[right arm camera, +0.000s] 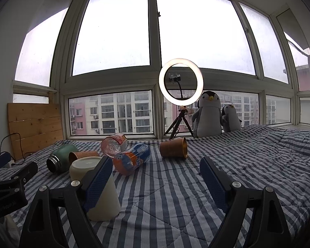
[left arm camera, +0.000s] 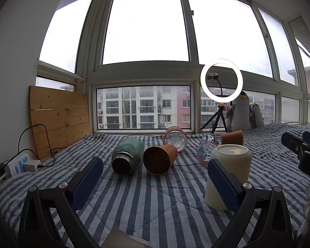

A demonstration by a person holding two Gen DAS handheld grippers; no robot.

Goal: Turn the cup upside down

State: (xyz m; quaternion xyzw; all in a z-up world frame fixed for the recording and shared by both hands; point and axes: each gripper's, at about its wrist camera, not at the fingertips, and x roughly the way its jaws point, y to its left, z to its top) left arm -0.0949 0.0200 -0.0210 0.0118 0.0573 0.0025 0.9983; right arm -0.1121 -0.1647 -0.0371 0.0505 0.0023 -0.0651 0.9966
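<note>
Cup (left arm camera: 227, 177) stands upside down on the striped bed (left arm camera: 155, 196); both grippers' jaws are apart, holding nothing.

Left gripper (left arm camera: 155, 177) and right gripper (right arm camera: 154, 177) gape wide (fingers empty).

We see a striped blanket (left arm camera: 155, 196) under the jaws of the left gripper (left arm camera: 155, 162). Ahead between those jaws, nearer the left one, a green flask (left arm camera: 127, 155) lies on its side with its dark mouth toward us. A clear bottle (left arm camera: 175, 138) lies further ahead. An orange and blue bottle (left arm camera: 205, 150) lies ahead of the right jaw. Out past the left jaw are a white power strip (left arm camera: 16, 164) and a wooden board (left arm camera: 60, 119) leaning on the wall. Far ahead past the right jaw a ring light (left arm camera: 221, 60) glows beside two toy penguins (left arm camera: 240, 111).
</note>
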